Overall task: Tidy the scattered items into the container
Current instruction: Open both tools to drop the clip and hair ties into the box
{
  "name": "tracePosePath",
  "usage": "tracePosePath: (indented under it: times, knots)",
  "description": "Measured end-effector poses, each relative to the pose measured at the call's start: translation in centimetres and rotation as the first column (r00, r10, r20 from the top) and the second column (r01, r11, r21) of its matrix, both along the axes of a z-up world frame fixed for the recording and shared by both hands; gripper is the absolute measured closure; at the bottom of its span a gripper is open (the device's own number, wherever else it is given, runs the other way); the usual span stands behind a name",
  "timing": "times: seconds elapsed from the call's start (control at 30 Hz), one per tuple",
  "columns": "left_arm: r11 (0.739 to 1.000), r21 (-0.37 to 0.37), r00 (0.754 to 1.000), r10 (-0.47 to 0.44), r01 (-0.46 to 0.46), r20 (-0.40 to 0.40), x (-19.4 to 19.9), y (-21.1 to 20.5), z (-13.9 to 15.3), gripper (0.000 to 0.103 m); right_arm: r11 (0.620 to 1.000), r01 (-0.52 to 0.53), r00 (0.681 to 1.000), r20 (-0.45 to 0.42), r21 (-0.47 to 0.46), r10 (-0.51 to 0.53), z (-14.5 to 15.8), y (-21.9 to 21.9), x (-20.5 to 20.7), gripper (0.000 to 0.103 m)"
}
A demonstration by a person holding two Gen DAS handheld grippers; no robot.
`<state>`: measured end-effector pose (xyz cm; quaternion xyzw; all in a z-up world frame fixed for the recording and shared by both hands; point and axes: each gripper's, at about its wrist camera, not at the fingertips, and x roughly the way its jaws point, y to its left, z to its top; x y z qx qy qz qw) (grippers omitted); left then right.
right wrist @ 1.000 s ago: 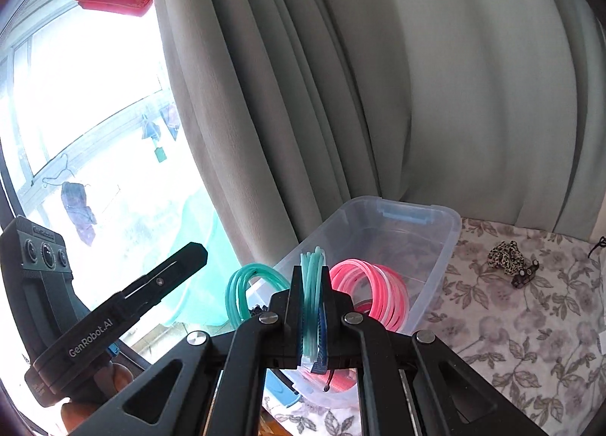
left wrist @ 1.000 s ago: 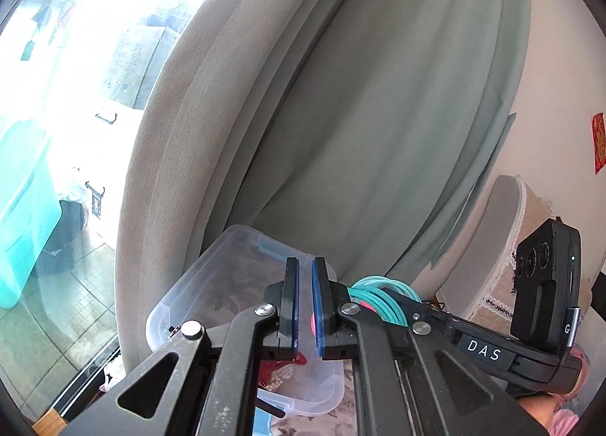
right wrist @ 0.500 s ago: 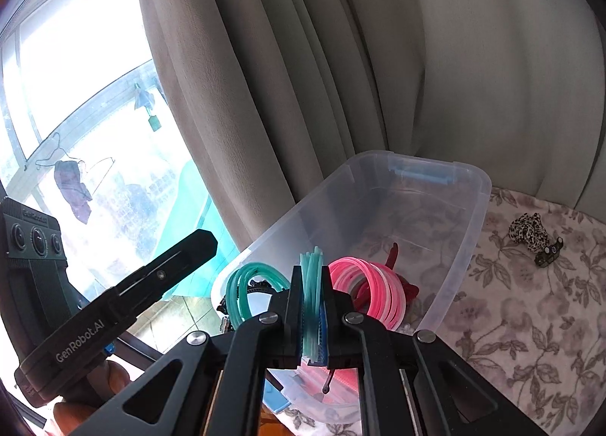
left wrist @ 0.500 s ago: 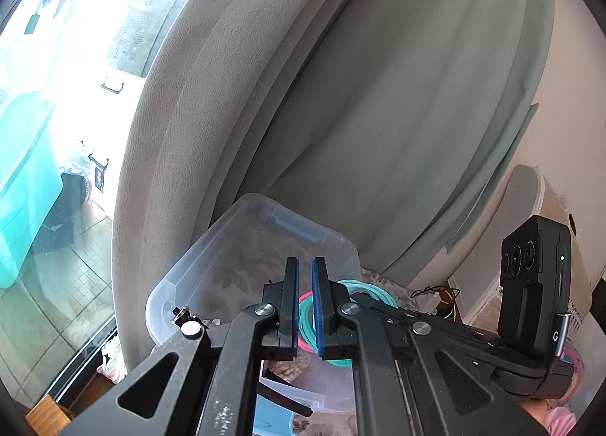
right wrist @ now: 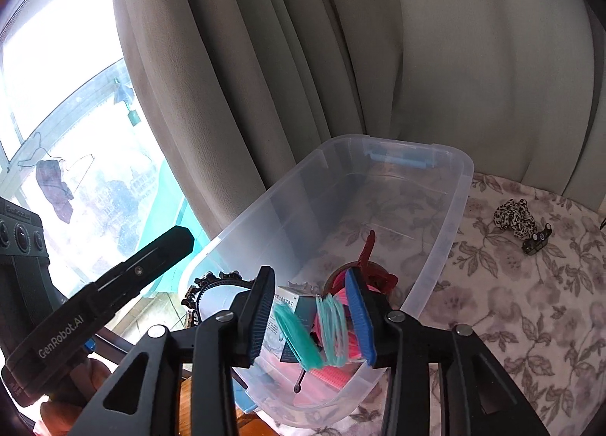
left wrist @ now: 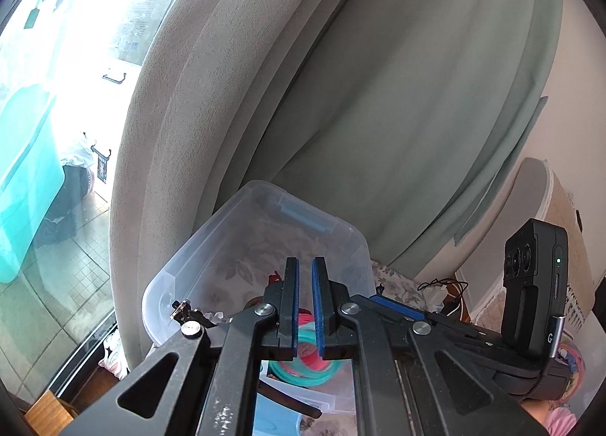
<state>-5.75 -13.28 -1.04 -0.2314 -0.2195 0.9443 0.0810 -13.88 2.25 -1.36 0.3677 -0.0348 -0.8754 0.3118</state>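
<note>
left gripper: we saw jaws nearly closed, gripping nothing, parked over bin
bin: clear, on flowered cloth
right gripper: jaws wide, teal rings loose between, above bin clutter
scrunchie: outside bin

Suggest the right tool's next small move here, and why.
Probably lift the right tool away empty: its jaws stand open over the clear plastic storage bin, and the teal and pink rings look released between them. The leopard-print scrunchie remains on the floral cloth.
</note>
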Motion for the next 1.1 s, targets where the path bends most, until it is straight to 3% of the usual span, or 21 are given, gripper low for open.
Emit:
tracePosePath:
  times: [0.5, 0.87, 1.1]
  knots:
    - [0.999, -0.033, 1.0, -0.007, 0.007, -0.006, 1.1, 0.9, 1.4, 0.095, 1.0, 0.006, 1.0, -0.024, -0.016, -0.006, 2.2, 0.9, 1.9, 0.054]
    - [0.996, -0.091, 0.999, -0.026, 0.023, -0.027, 2.2, 4.0, 4.0, 0.051, 0.995, 0.048, 0.996, -0.065, -0.088, -0.053, 4.3, 4.8, 3.8, 0.049]
    - [0.989, -0.146, 0.994, -0.029, 0.014, -0.101, 3.4, 7.7, 6.3, 0.039, 0.979, 0.113, 0.987, -0.099, -0.168, -0.13, 5.7, 9.8, 5.5, 0.044]
